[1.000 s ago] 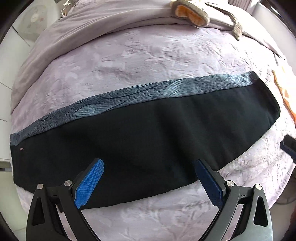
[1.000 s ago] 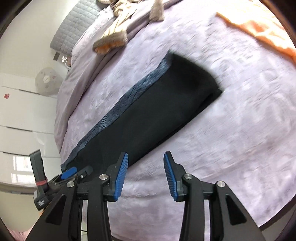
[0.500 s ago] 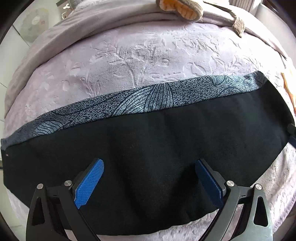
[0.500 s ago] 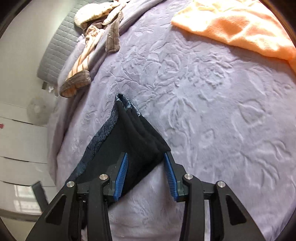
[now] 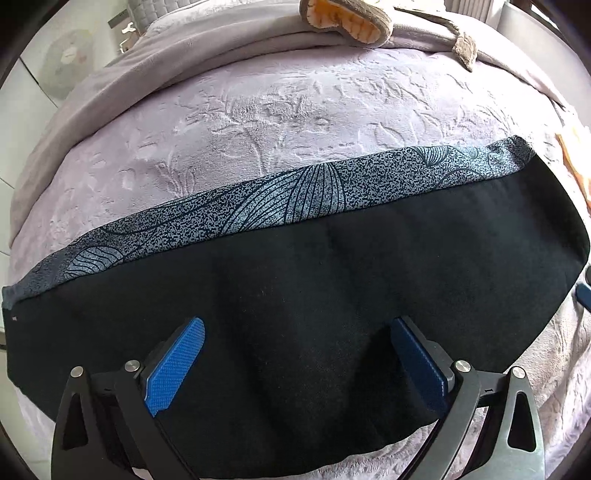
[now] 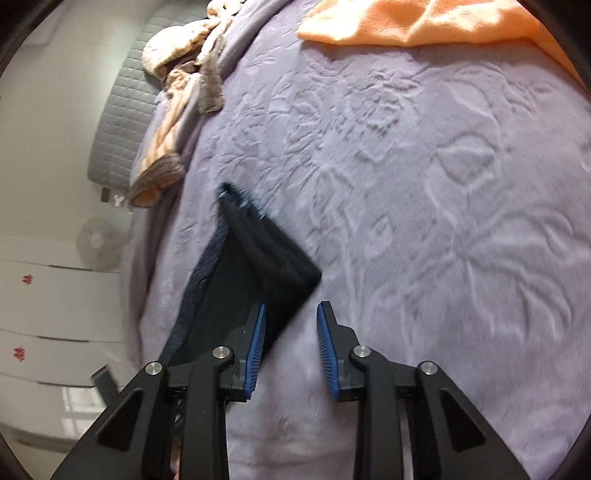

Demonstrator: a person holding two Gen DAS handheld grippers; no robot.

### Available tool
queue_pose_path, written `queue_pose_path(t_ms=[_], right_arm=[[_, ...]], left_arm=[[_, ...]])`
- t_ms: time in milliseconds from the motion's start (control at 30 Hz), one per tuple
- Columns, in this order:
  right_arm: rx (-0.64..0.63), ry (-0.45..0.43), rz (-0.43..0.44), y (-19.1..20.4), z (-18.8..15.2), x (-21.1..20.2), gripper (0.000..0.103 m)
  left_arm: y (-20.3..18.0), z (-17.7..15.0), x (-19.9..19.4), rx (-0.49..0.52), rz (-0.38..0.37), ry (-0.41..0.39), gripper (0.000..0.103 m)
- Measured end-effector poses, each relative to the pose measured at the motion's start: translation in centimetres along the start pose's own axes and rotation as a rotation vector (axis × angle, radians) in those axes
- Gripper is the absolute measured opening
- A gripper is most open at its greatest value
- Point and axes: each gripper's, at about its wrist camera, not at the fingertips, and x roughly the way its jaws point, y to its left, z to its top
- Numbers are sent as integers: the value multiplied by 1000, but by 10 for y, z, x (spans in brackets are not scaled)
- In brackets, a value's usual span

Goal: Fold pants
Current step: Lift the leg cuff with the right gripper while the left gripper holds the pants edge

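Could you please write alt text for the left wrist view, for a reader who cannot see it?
Black pants, folded lengthwise with a grey patterned side stripe along the far edge, lie flat across a lilac bedspread. The open left gripper is over the cloth, its blue-padded fingers wide apart and gripping nothing. A brown and orange garment lies at the far edge.

A lavender embossed bedspread [image 6: 424, 192] covers the bed, with a grey quilted headboard [image 6: 122, 110] and white drawers [image 6: 55, 306] beyond.

bed [image 5: 280, 110] wearing embossed lilac blanket | black pants [image 5: 314, 295] lying flat across it, patterned grey band along far edge | orange cloth [image 6: 424, 18] resting near edge | striped brown garment [image 6: 173, 92] lying by headboard
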Motion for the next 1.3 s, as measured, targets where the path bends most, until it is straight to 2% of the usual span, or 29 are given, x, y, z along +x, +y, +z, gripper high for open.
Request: queue_pose_path(t_ms=[133, 267, 733, 967, 1067, 1167, 1233, 1300], right_arm=[[6, 47, 56, 3, -13, 1, 33], [12, 68, 66, 7, -20, 11, 36], [21, 83, 41, 8, -18, 30, 40], [16, 49, 53, 17, -9, 37, 45], [-72, 18, 62, 36, -7, 34, 45], [-139, 24, 10, 45, -7, 38, 45], [-106, 30, -9, 38, -8, 40, 45], [-43, 21, 22, 23, -12, 39, 43]], left_arm=[[-3, -2, -2, 2, 6, -1, 102], [-4, -3, -3, 6, 0, 2, 102], [-3, -3, -3, 9, -8, 2, 102], [-5, -5, -5, 11, -6, -2, 102], [-5, -5, -5, 11, -6, -2, 102], [-5, -4, -5, 10, -5, 0, 102], [-5, -3, -5, 10, -7, 4, 102], [-5, -2, -5, 10, -8, 4, 102]])
